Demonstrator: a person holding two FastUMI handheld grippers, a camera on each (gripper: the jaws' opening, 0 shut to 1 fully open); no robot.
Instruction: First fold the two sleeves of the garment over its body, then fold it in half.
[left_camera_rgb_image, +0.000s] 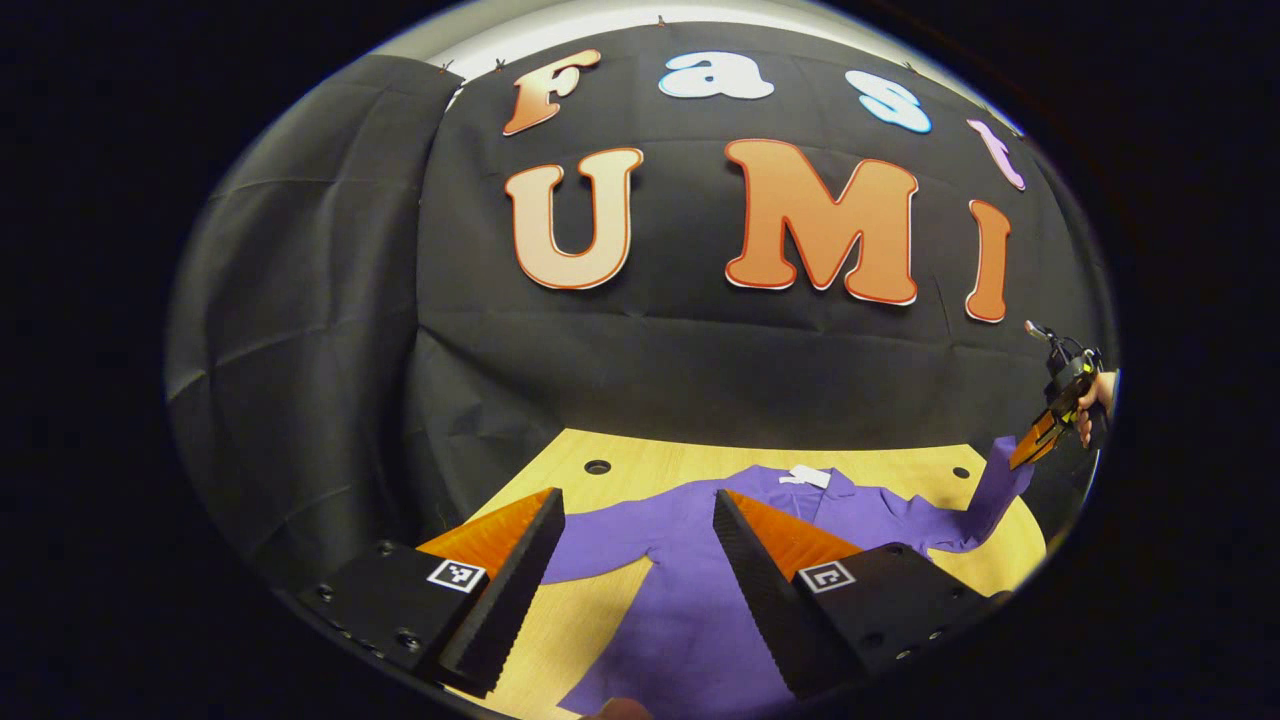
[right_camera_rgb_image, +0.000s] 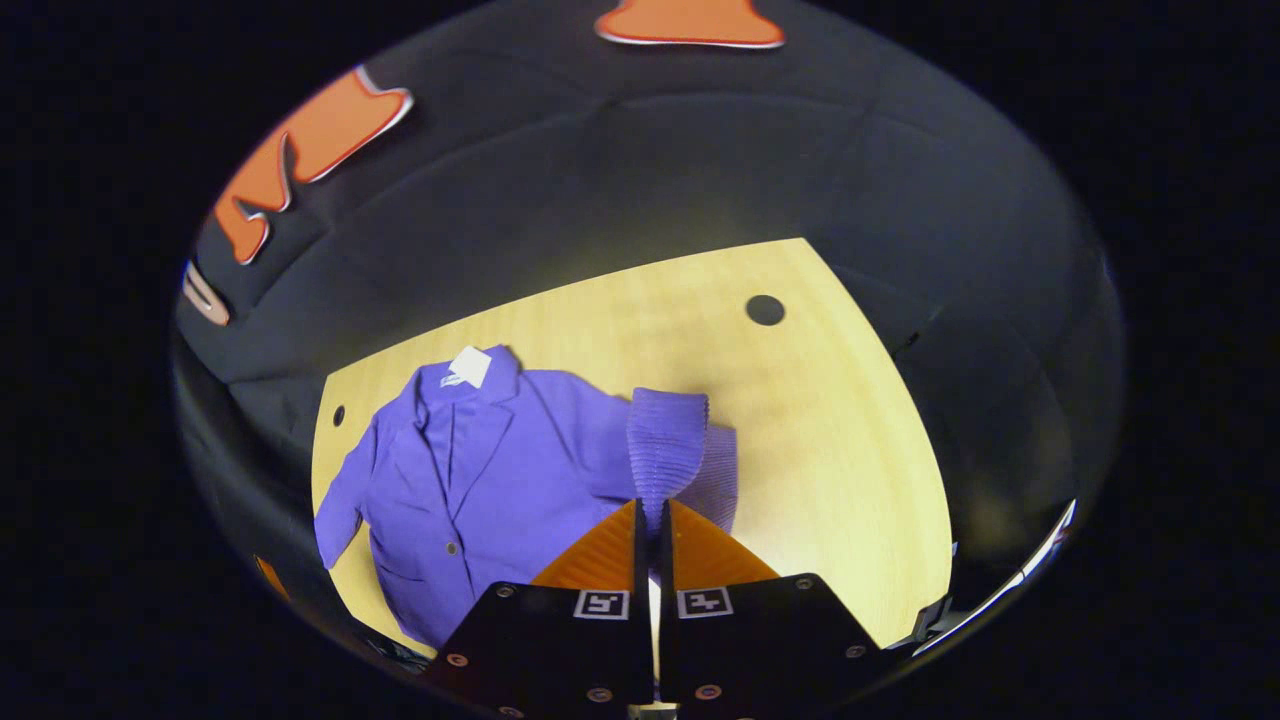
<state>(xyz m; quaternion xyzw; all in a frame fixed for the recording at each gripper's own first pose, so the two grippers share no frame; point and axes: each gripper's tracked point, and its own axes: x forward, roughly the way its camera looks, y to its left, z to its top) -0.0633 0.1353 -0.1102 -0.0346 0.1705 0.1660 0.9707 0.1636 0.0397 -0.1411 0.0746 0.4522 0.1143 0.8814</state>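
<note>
Pinching the ribbed cuff (right_camera_rgb_image: 668, 440) of one sleeve, the right gripper (right_camera_rgb_image: 652, 520) holds it lifted off the wooden table (right_camera_rgb_image: 830, 420). The left gripper (left_camera_rgb_image: 635, 545) hovers with fingers spread over the purple jacket (left_camera_rgb_image: 690, 600), which lies flat, collar toward the wall. The knit cuff could slip free mid-fold, or dragging it could bunch the body, since nothing pins it.

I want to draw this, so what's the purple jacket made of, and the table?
The jacket looks like soft woven cloth with a matte finish: it creases and drapes limply. Its sleeve cuff, pinched in the right tool, looks ribbed, perhaps knit. The table looks like pale wood or wood-look laminate, smooth with a slight sheen and faint grain; which one is unclear.
</note>
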